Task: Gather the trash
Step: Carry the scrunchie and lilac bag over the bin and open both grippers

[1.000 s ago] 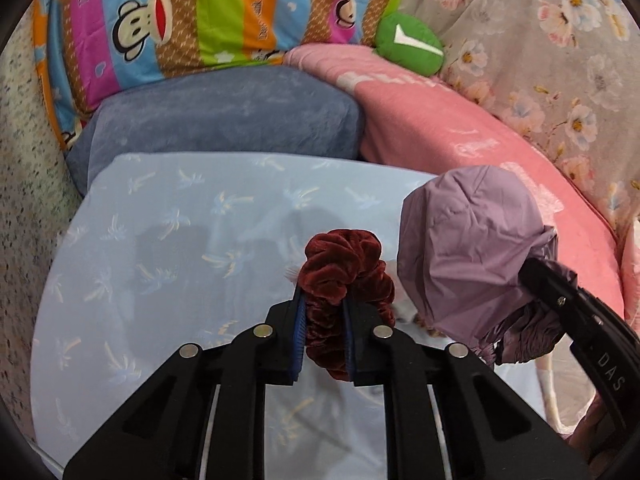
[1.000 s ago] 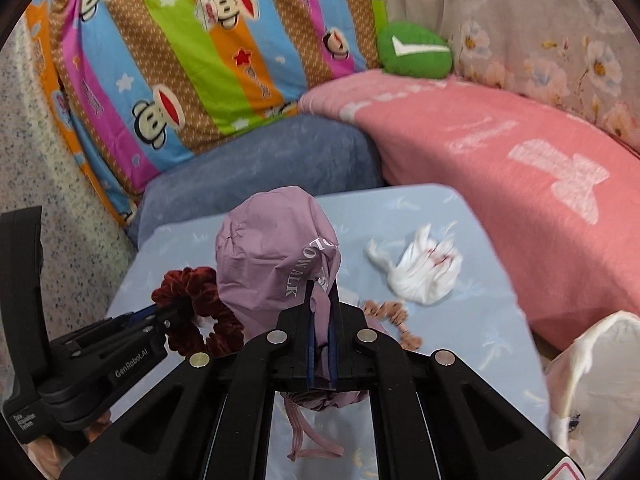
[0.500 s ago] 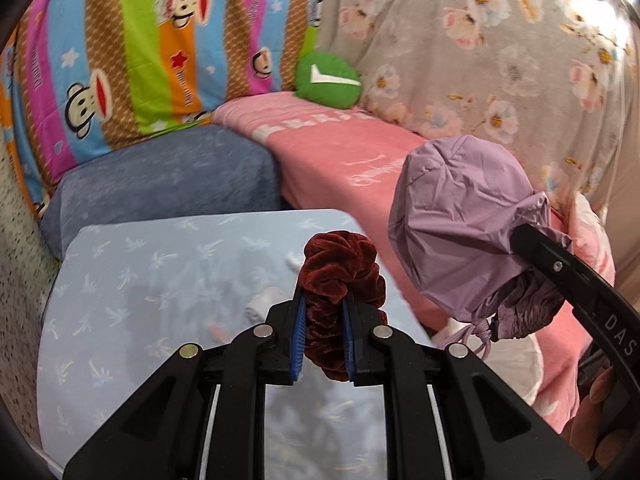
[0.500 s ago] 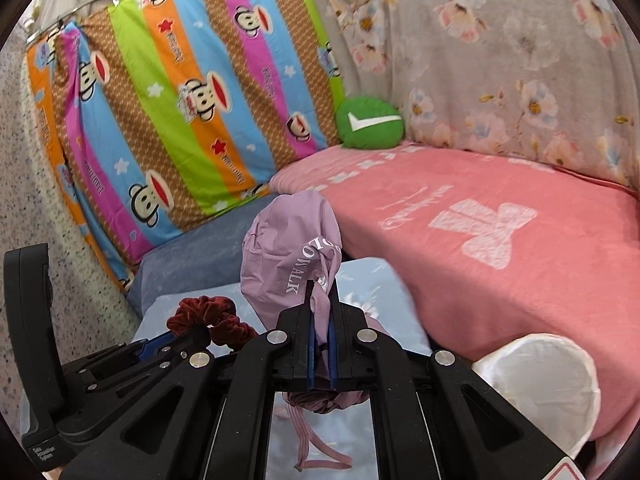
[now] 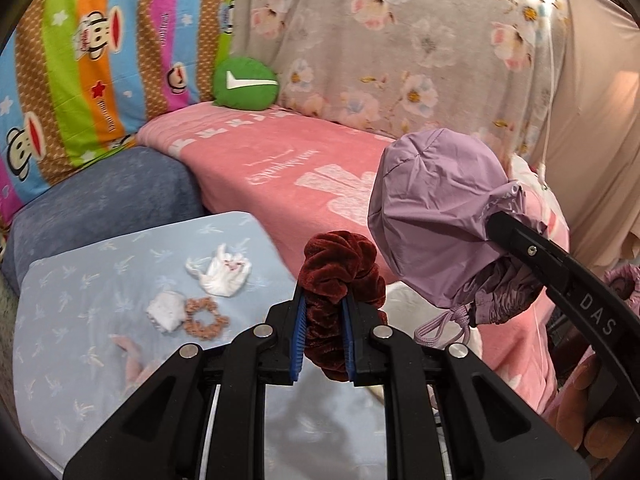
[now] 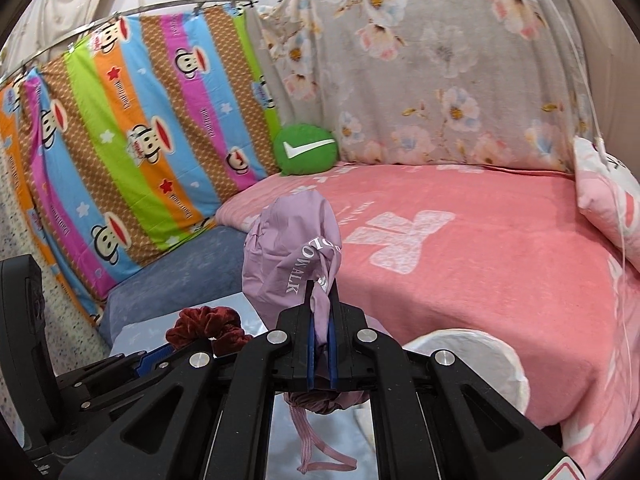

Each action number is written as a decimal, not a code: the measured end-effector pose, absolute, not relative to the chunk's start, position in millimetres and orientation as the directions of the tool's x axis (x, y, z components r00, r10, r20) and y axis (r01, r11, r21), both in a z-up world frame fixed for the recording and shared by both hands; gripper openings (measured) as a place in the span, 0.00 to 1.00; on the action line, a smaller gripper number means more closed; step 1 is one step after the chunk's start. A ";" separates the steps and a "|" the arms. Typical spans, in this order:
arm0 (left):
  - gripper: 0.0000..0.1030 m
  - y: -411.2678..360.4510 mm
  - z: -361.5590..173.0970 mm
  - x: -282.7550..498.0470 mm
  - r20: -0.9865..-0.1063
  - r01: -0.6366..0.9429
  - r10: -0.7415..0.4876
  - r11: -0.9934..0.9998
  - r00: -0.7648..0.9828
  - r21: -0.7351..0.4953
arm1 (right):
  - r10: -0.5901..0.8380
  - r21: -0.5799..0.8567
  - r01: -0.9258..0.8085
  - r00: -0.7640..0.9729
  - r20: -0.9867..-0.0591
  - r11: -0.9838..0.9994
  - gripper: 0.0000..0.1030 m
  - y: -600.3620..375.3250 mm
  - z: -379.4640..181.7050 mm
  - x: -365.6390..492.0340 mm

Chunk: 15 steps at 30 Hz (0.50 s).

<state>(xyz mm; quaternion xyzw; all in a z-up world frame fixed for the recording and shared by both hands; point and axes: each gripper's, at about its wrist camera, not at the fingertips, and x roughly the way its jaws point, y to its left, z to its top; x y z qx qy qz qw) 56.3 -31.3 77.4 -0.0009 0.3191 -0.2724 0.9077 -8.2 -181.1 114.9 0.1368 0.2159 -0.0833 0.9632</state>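
Soft corner hung with a striped cartoon-monkey sheet (image 6: 132,136) and a grey floral cloth (image 6: 420,64), a round green cushion with a white tick (image 6: 306,151) tucked where the two meet. Below, a bed under a pink blanket (image 6: 460,264), a blue-grey velvety pillow (image 5: 100,200) at its left end, and in front a bench covered in pale blue palm-print cloth (image 5: 72,320). On that cloth, well apart from both tools: a crumpled white tissue with reddish marks (image 5: 222,274), a smaller white wad (image 5: 164,312) and, touching it, a tan frilled hair scrunchie (image 5: 206,318). Left gripper (image 5: 323,334) raised above the bench, jaws clenched on a dark red velvet scrunchie (image 5: 340,272) that stands up between the blue pads. Right gripper (image 6: 320,350) just beside it on the right, jaws clamped on the gathered neck of a lilac drawstring fabric pouch with white lettering (image 6: 292,256), the pouch bulging upward past the tips and its cord loop dangling underneath. Beneath and to the right of the pouch, the white-lined rim of a round bin (image 6: 480,344) against the bed's edge, partly hidden by both tools.
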 end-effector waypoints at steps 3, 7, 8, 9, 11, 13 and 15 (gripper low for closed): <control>0.15 -48.5 75.8 51.5 -0.583 0.524 -0.516 0.834 0.628 -0.173 | -0.127 0.235 0.252 0.887 -0.445 0.939 0.04 -200.0 109.9 -18.6; 0.15 -71.7 72.3 46.6 -0.593 0.560 -0.537 0.811 0.599 -0.169 | -0.151 0.239 0.284 0.878 -0.454 0.929 0.04 -219.3 103.4 -29.3; 0.15 -76.6 71.2 44.9 -0.595 0.568 -0.543 0.805 0.593 -0.168 | -0.157 0.240 0.291 0.876 -0.457 0.926 0.04 -223.3 102.0 -31.0; 0.15 -82.6 69.7 43.5 -0.598 0.578 -0.548 0.799 0.585 -0.167 | -0.161 0.240 0.297 0.873 -0.460 0.924 0.04 -226.2 100.4 -32.3; 0.15 -91.5 67.6 41.8 -0.601 0.592 -0.557 0.788 0.573 -0.167 | -0.170 0.242 0.310 0.868 -0.467 0.919 0.04 -234.5 96.8 -35.5; 0.15 -100.6 65.2 39.8 -0.606 0.607 -0.568 0.776 0.557 -0.170 | -0.177 0.244 0.321 0.863 -0.473 0.915 0.04 -241.6 93.4 -37.1; 0.15 -109.5 62.5 39.3 -0.611 0.619 -0.576 0.766 0.542 -0.173 | -0.184 0.245 0.332 0.859 -0.478 0.911 0.04 -248.9 90.2 -39.5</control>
